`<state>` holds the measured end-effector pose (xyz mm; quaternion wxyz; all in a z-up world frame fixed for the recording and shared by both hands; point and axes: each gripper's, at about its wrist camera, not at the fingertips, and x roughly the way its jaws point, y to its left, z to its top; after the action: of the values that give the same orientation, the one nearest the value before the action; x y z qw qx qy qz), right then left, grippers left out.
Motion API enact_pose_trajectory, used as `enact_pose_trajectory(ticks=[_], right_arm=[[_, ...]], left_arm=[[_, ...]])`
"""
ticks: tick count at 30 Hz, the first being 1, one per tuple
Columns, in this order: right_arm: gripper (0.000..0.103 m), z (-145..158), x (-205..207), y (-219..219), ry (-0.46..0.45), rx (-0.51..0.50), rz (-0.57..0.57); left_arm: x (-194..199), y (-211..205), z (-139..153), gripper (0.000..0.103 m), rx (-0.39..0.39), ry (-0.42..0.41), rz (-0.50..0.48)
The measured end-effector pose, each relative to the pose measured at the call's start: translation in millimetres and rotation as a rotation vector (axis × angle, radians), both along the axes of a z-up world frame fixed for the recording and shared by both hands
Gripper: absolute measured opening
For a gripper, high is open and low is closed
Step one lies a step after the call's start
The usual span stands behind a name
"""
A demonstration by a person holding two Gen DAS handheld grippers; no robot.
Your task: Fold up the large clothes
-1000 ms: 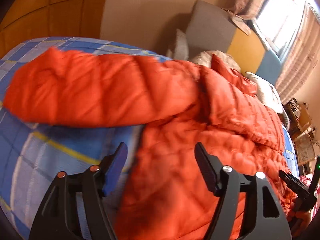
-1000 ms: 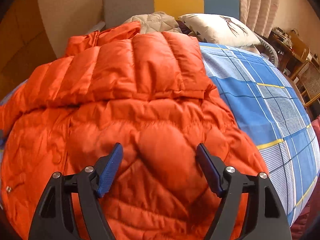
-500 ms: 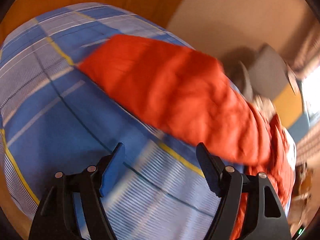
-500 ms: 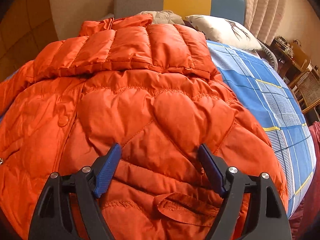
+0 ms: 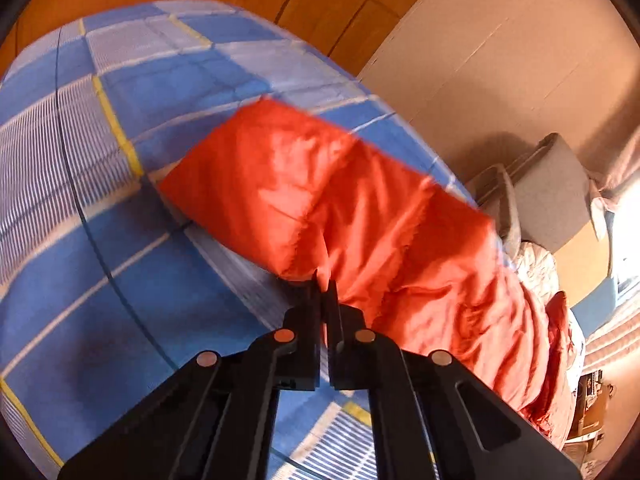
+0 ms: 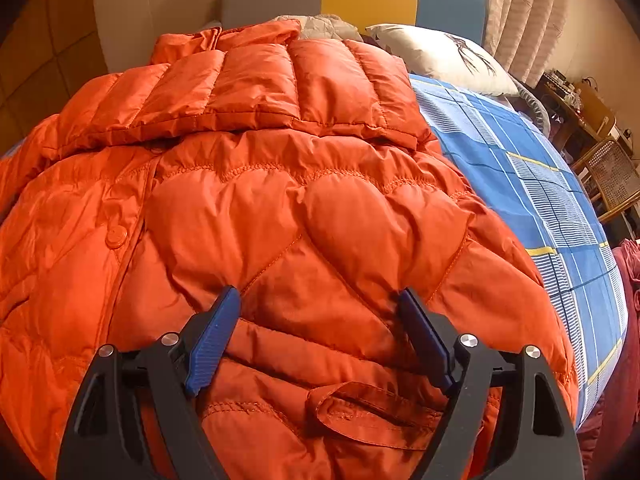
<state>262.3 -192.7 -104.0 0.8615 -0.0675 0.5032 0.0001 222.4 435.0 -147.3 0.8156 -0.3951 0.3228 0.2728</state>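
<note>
Left wrist view, read from the left: looked down on a blue checked bedspread [image 5: 100,260] filling the left half. Found the sleeve [image 5: 320,200] lying flat on that bedspread, slanting from its middle toward its right end and joined there to the bunched orange jacket [image 5: 500,340]. Saw the left gripper [image 5: 322,280] at the sleeve's near edge, jaws pressed fully together, a sliver of orange fabric pinched between the tips. Noted a grey cushion [image 5: 552,192] past the bedspread's right end, against a beige wall [image 5: 500,60].

Right wrist view, again from the left: found the orange jacket [image 6: 280,200] spread front up over the bedspread's left and middle, hood [image 6: 260,88] folded down at the far end, a round snap button [image 6: 116,237] on the left panel. Saw the right gripper [image 6: 320,304] low over the jacket's lower front, jaws spread wide, blue pads [image 6: 212,332] well apart, nothing clamped; could not tell whether the tips touched the fabric. Saw bare bedspread right of the jacket, a pale pillow [image 6: 440,60] at its far end.
</note>
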Motion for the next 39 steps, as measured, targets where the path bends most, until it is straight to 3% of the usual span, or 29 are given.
enact_pose_trajectory(ticks=[5,8,11,15,19,24,27,28,31,34,39], right_arm=[[0.081,0,1,1,0.000,0.006,-0.007],[0.081,0,0,-1,0.001,0.014,-0.011],[0.081,2,0,-3,0.002,0.028,-0.012],[0.081,3,-2,-8,0.006,0.060,-0.015],[0.081,5,-5,-14,0.007,0.086,-0.020],[0.081,6,-8,-19,0.007,0.104,-0.026],[0.081,7,-8,-21,0.007,0.112,-0.030],[0.081,7,-8,-22,0.008,0.116,-0.033],[0.081,9,-9,-25,0.009,0.124,-0.040],[0.079,14,-8,-31,0.004,0.175,-0.067],[0.071,29,6,-27,-0.009,0.382,-0.062]], left_arm=[[1,-23,52,0.001,0.100,-0.133,-0.091],[11,-56,92,0.001,0.176,-0.221,-0.209],[27,-112,129,0.001,0.238,-0.309,-0.373],[50,-193,151,0.001,0.284,-0.356,-0.601],[69,-283,143,0.001,0.333,-0.331,-0.826],[80,-341,109,0.002,0.310,-0.252,-0.945],[80,-363,92,0.014,0.287,-0.222,-1.003],[79,-370,88,0.026,0.274,-0.219,-1.033],[70,-379,79,0.054,0.251,-0.229,-1.070],[57,-380,77,0.058,0.213,-0.242,-1.062],[32,-360,70,0.060,0.211,-0.224,-1.001]])
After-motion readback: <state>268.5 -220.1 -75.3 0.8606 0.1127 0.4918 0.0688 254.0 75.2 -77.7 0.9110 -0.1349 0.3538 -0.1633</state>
